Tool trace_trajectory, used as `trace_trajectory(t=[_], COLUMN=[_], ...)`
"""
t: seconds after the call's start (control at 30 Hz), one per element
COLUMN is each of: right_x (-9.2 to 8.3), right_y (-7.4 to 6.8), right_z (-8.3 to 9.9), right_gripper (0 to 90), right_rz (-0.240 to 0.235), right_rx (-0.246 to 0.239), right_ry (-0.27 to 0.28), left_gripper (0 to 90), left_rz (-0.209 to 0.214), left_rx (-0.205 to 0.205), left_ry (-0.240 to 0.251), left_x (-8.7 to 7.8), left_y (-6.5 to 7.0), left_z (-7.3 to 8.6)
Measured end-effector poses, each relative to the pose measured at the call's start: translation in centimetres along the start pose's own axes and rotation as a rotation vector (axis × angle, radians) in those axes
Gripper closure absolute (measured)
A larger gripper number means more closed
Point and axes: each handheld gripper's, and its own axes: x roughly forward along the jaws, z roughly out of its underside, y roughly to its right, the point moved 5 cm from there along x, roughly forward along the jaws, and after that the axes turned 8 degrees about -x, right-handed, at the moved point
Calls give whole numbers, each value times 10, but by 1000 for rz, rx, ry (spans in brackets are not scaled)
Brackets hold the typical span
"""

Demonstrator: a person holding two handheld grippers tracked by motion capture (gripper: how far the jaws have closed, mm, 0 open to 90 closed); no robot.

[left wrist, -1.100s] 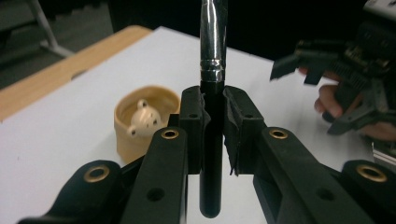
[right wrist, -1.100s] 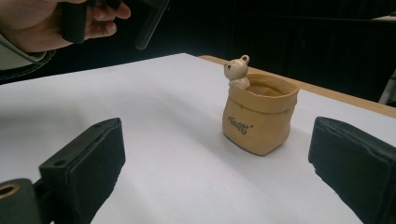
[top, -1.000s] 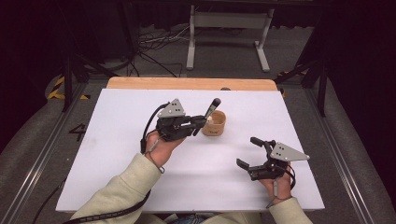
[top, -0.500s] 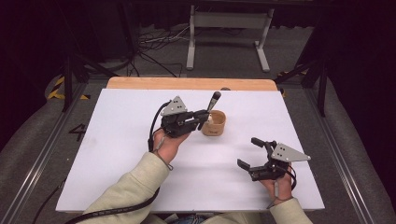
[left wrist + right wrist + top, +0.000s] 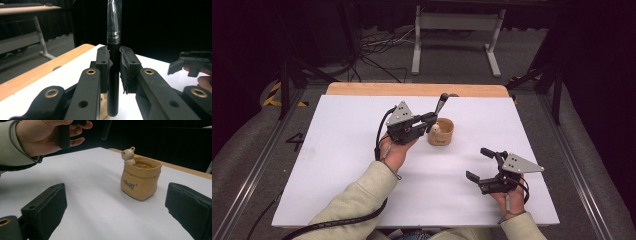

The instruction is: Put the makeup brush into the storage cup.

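My left gripper [image 5: 428, 121] clamps a pen [image 5: 441, 103] over white table [image 5: 337, 150]; right gripper [image 5: 479, 165] gapes; dark room behind.

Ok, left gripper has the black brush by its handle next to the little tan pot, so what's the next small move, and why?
Probably ease the left gripper over the tan sack-shaped pot with the small bear on its rim, then lower. The black-handled brush with the silver ferrule is clamped upright, its lower end beside the pot's mouth rather than inside it. The right gripper rests open, well clear.
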Motion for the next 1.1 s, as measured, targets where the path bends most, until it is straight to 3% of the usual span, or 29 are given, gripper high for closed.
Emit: trace_trajectory(t=[0.4, 0.53, 0.67, 0.87, 1.03, 1.1], right_x=[1, 2, 2, 2, 2, 2], right_y=[1, 1, 1, 1, 1, 0], right_z=[-2, -2, -3, -3, -3, -3], right_gripper=[37, 37, 37, 37, 37, 37], right_rz=[-16, -22, -24, -26, -28, -27], right_rx=[14, 14, 15, 16, 21, 21], right_ry=[15, 20, 21, 23, 25, 22], left_gripper=[785, 785, 785, 785, 783, 783], left_rz=[14, 3, 3, -3, 8, 11], left_rx=[-26, 2, -4, 41, 43, 26], left_ry=[29, 21, 30, 30, 38, 48], left_x=[19, 24, 28, 34, 41, 43], left_y=[-4, -3, -6, -7, -12, -14], left_z=[2, 4, 3, 4, 7, 8])
